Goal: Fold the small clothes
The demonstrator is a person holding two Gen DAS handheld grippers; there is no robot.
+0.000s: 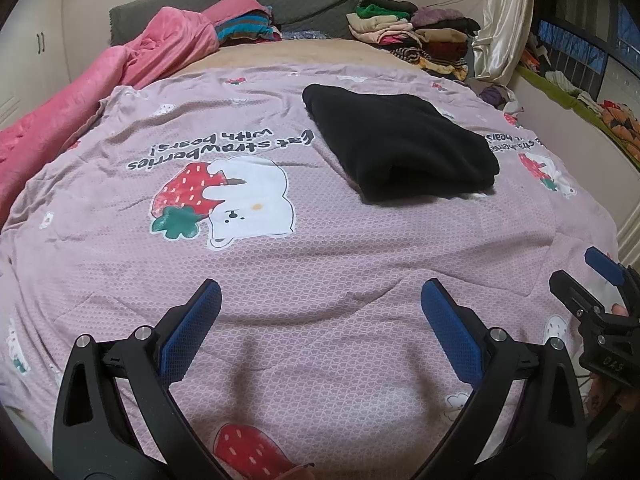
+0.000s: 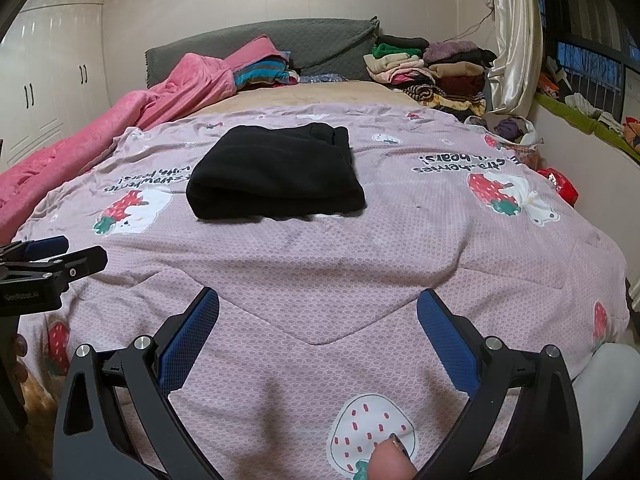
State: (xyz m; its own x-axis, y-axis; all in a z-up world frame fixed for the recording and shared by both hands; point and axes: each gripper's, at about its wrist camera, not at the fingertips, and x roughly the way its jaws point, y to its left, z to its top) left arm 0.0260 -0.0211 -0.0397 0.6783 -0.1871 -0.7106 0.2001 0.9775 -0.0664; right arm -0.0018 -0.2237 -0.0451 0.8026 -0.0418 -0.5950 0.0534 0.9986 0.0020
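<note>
A black garment [image 1: 400, 140] [image 2: 276, 170] lies folded into a thick rectangle on the lilac strawberry-and-bear quilt [image 1: 320, 264] [image 2: 360, 264]. My left gripper [image 1: 320, 300] is open, hovering over the quilt's near part, well short of the garment and to its left. My right gripper [image 2: 318, 308] is open too, likewise near the front of the bed with nothing between its blue pads. Each gripper shows at the edge of the other's view: the right gripper [image 1: 592, 280], the left gripper [image 2: 60, 256].
A pink blanket [image 1: 100, 92] [image 2: 120, 120] is bunched along the left side. Stacks of folded clothes [image 1: 412, 32] [image 2: 432, 68] sit at the headboard on the right. A curtain [image 2: 512, 32] and window ledge run along the right wall. White wardrobes [image 2: 48, 72] stand at left.
</note>
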